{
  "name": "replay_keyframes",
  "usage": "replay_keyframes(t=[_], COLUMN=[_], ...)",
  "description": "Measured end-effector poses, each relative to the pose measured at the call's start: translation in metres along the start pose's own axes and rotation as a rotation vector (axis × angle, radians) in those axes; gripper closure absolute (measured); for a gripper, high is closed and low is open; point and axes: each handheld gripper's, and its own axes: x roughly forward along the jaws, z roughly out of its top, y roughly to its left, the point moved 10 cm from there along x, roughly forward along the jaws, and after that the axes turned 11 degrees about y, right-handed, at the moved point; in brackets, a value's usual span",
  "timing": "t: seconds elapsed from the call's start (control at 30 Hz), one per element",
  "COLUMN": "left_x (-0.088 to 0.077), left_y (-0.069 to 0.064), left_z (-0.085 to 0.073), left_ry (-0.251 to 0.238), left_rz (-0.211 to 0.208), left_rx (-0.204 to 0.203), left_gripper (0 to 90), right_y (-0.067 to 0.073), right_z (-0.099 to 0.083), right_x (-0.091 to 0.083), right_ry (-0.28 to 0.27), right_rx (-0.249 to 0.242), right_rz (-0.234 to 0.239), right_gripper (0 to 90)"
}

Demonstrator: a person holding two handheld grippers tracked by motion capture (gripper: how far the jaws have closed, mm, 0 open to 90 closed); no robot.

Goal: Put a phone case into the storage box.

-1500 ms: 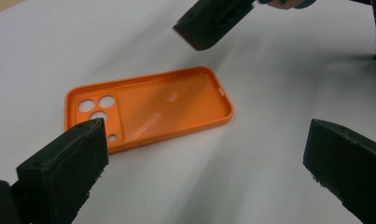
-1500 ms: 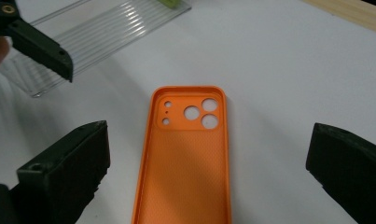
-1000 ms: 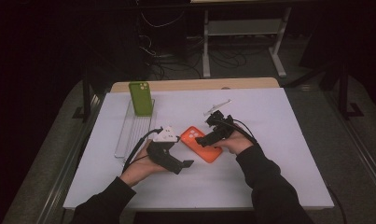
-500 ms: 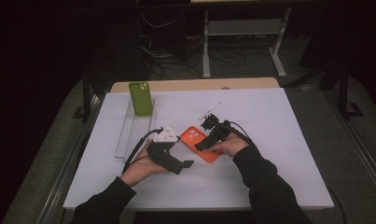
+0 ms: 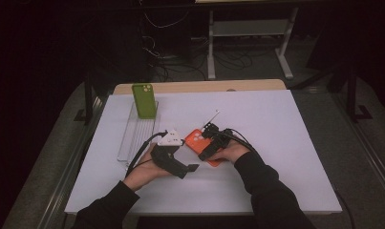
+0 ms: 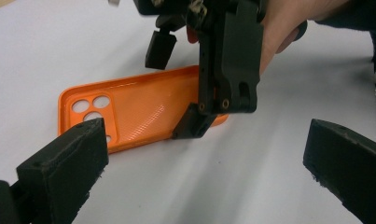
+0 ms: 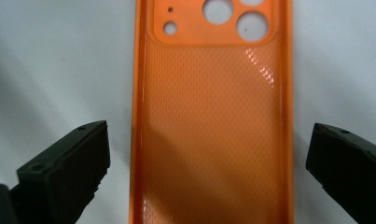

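Observation:
An orange phone case point(image 5: 197, 142) lies inside-up on the white table, with its camera cut-outs point(image 7: 232, 16) toward the far end. My right gripper point(image 5: 207, 150) hangs over it, open. In the right gripper view the case point(image 7: 213, 126) lies lengthwise between the wide-spread jaws of that gripper point(image 7: 206, 140). The left gripper view shows one right-gripper jaw tip point(image 6: 192, 123) down at the case's point(image 6: 139, 109) near edge. My left gripper point(image 5: 187, 168) rests just left of the case and is open point(image 6: 209, 149), aimed at it with nothing between its jaws.
A green phone point(image 5: 144, 100) stands upright at the far end of a clear tray point(image 5: 135, 136) on the left. A thin pale stick point(image 5: 212, 116) lies just beyond the case. The table's right half is bare, and its front edge runs below the forearms.
My right gripper has slid slightly left and nearer over the orange case. The left gripper has stayed where it was.

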Motion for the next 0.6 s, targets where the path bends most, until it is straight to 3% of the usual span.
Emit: replay_keyframes(t=[0.27,0.6], left_x=[0.0009,0.0012], left_y=[-0.0013,-0.0015], left_z=[0.0004,0.0001], left_ry=[-0.003,0.001], left_rz=[-0.001,-0.001], left_rx=[-0.004,-0.002], left_gripper=[0.0,0.0], right_y=[-0.0028,0.0008], right_z=[-0.0031,-0.0041], right_x=[0.0035,0.0008], right_ry=[0.026,0.034], right_rx=[-0.015,-0.034], right_rz=[-0.061,-0.084], right_gripper=[5.0,15.0])
